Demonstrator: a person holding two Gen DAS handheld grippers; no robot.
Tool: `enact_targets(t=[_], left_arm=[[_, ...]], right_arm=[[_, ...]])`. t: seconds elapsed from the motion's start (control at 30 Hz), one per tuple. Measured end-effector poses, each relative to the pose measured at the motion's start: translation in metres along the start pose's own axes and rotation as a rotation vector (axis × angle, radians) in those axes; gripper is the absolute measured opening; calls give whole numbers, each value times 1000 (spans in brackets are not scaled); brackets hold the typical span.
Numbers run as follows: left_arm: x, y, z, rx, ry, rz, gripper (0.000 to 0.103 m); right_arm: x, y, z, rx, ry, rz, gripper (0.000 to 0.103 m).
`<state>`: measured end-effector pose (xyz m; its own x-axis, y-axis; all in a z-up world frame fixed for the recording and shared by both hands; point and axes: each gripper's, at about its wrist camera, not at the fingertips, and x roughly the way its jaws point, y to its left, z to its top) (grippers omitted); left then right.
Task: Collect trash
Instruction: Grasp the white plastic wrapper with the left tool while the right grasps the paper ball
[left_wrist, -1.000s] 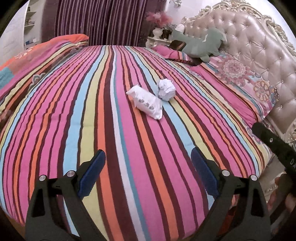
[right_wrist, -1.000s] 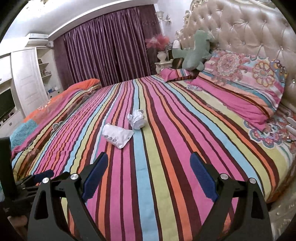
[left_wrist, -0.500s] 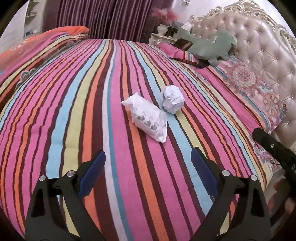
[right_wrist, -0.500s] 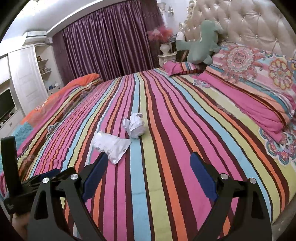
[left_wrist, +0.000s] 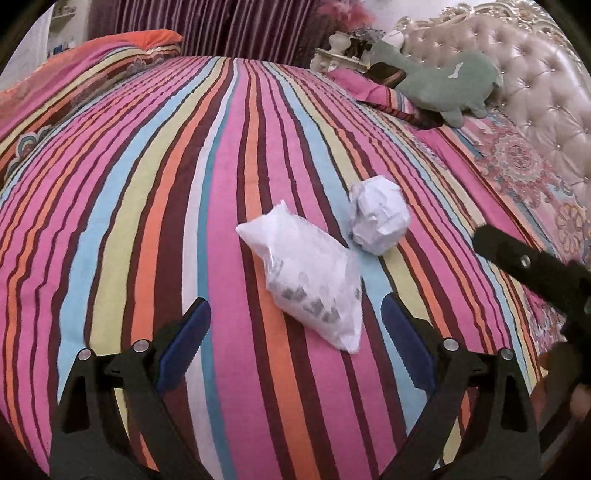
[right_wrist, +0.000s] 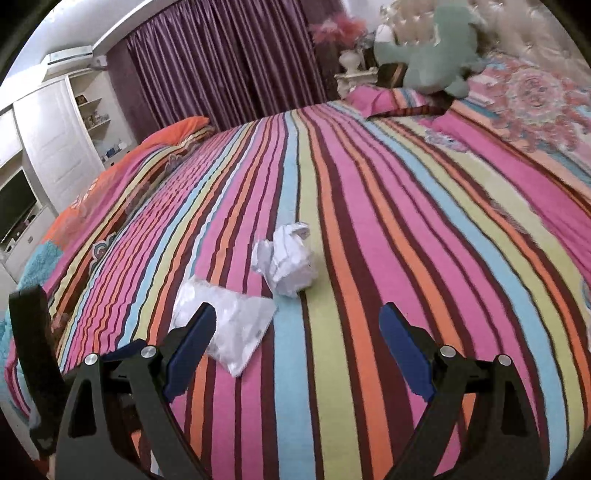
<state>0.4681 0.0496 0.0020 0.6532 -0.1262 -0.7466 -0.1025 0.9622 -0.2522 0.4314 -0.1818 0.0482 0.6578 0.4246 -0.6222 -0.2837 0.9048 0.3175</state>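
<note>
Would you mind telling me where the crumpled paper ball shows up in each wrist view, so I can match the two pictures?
Left wrist view: the crumpled paper ball lies right of centre, just up and right of the white plastic bag.
Right wrist view: the crumpled paper ball lies near the centre, again up and right of the white plastic bag.
Shared landmark: the green plush toy by the headboard, top right in both.

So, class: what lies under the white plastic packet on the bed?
The white plastic packet lies directly on the striped bedspread, beside the crumpled paper ball. Stripes run up to its edges; whatever is beneath it is covered. Dark blurred print shows on it.
</note>
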Motion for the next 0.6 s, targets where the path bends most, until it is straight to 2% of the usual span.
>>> enact_targets(t=[0.37,0.6], left_arm=[[42,6,15,-17,44,3,91],[62,3,21,-11,61,4,91]], right_arm=[[61,14,18,-84,73,-6,86],[96,17,19,-73,126,-43,86]])
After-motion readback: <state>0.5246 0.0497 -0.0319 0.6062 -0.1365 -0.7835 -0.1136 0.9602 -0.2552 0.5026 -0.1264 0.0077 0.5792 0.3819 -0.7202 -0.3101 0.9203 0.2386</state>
